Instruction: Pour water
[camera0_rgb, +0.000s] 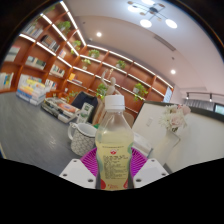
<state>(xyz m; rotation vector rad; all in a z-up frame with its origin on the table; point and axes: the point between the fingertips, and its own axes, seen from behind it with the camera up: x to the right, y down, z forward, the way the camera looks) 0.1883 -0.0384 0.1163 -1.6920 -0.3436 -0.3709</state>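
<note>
Gripping the water bottle at mid-body, the jaws press its label; thin plastic likely flexes, sloshing weight.

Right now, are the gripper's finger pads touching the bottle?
Touching. In the gripper view the bottle stands between the fingers, and both magenta pads lie against its sides with no visible gap; the gripper holds it upright.

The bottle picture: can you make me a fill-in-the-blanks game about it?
The bottle has a ___ cap.
The gripper holds the bottle between two ___ pads.
Just beyond the bottle stands a white ___ with a handle.
The bottle is standing ___, not yet tipped.

Missing words: white; pink; mug; upright
</note>
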